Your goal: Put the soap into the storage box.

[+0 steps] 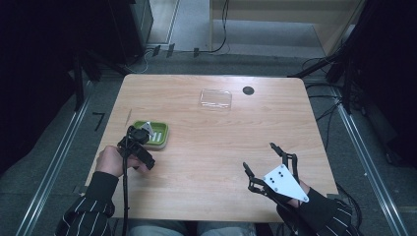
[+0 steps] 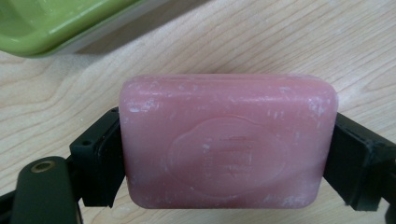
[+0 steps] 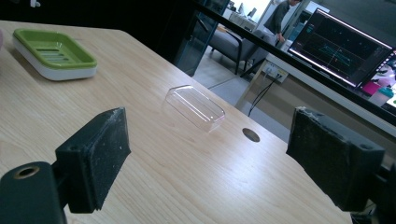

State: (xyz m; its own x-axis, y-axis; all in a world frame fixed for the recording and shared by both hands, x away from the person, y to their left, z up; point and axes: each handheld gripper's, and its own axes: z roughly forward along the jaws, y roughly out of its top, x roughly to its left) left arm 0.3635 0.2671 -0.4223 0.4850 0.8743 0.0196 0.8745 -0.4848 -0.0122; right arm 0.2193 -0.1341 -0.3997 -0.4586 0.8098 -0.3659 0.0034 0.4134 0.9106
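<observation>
A pink soap bar (image 2: 228,140) with an embossed oval sits clamped between the two black jaws of my left gripper (image 2: 228,156), just above the wooden table. My left gripper (image 1: 139,145) hovers at the near edge of the green soap dish (image 1: 156,133), whose corner (image 2: 56,23) lies just beyond the bar. My right gripper (image 1: 265,162) stands open near the table's front right, its pads (image 3: 95,156) wide apart with nothing between them. From there the soap dish (image 3: 53,52) lies far left and a clear plastic lid (image 3: 195,107) lies ahead.
The clear lid (image 1: 215,98) rests at the table's back centre beside a dark round cable hole (image 1: 248,90). A thin stick (image 1: 129,117) lies left of the dish. Metal rails run along the floor on both sides. A monitor (image 3: 343,46) glows beyond the table.
</observation>
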